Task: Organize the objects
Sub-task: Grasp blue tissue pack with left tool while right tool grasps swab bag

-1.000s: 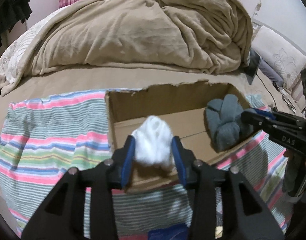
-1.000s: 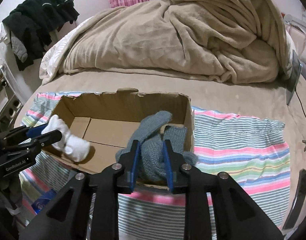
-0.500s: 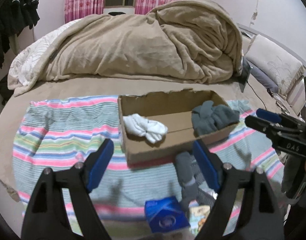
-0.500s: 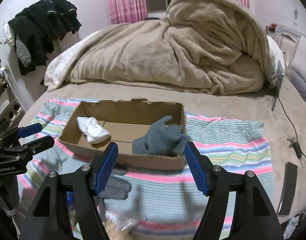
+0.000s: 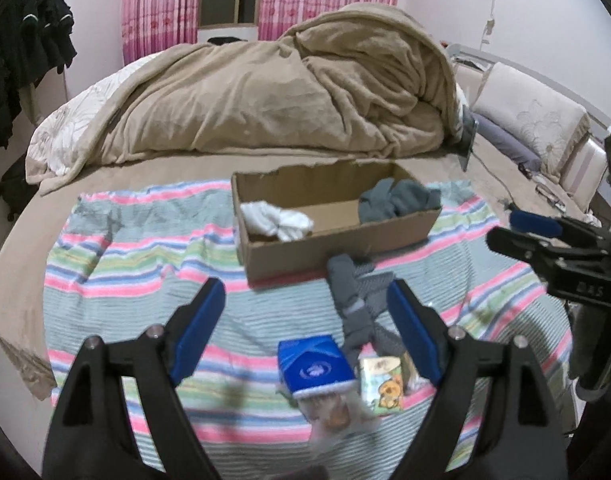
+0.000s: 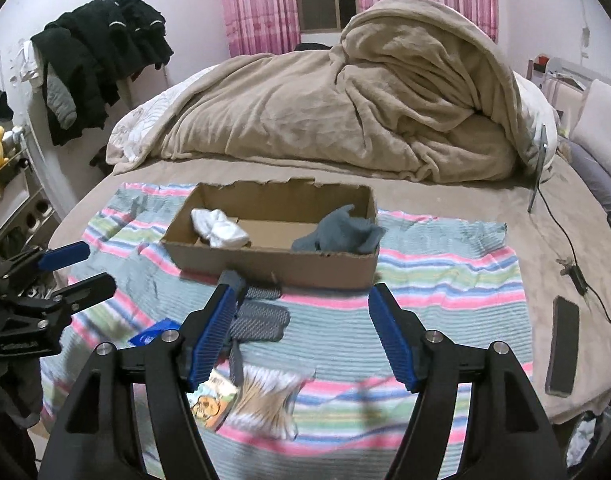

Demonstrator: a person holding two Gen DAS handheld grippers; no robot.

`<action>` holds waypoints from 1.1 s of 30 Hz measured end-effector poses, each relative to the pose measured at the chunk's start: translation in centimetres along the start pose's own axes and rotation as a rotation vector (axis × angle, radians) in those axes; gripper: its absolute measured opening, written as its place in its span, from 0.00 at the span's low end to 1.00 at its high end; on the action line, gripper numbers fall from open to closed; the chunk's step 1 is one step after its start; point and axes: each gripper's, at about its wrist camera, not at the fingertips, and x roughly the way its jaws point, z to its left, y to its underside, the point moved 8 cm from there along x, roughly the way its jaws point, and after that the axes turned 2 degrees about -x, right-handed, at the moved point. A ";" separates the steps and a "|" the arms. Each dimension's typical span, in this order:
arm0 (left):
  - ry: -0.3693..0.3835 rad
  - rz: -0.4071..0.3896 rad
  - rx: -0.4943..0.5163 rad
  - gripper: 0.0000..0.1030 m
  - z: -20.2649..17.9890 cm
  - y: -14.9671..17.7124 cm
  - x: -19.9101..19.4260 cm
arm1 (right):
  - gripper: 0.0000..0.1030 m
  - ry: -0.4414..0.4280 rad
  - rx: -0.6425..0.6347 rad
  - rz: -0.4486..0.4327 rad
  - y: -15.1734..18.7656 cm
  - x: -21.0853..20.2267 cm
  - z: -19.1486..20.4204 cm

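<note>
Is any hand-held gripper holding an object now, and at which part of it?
Nothing is held. The left hand-held gripper and the right hand-held gripper are both open and empty.

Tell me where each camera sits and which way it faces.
Left wrist: on the left gripper, looking across the striped cloth toward the box and bed; its own open jaws show, with the right gripper at the right edge.
Right wrist: on the right gripper, facing the same way; open jaws, left gripper at the left edge.
Both show the box, white sock, grey sock, blanket.
</note>
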 end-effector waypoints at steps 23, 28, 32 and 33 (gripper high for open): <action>0.009 0.168 -0.019 0.82 -0.1 7.0 5.3 | 0.71 -0.069 0.034 0.207 8.3 5.5 1.4; 0.009 0.191 -0.028 0.82 0.0 7.7 6.4 | 0.70 -0.068 -0.004 0.239 9.3 6.2 2.1; 0.005 0.215 -0.021 0.82 0.1 8.2 7.4 | 0.70 -0.060 -0.023 0.269 10.1 7.2 2.4; 0.004 0.223 -0.022 0.82 0.2 8.4 7.6 | 0.70 -0.058 -0.024 0.273 10.2 7.3 2.3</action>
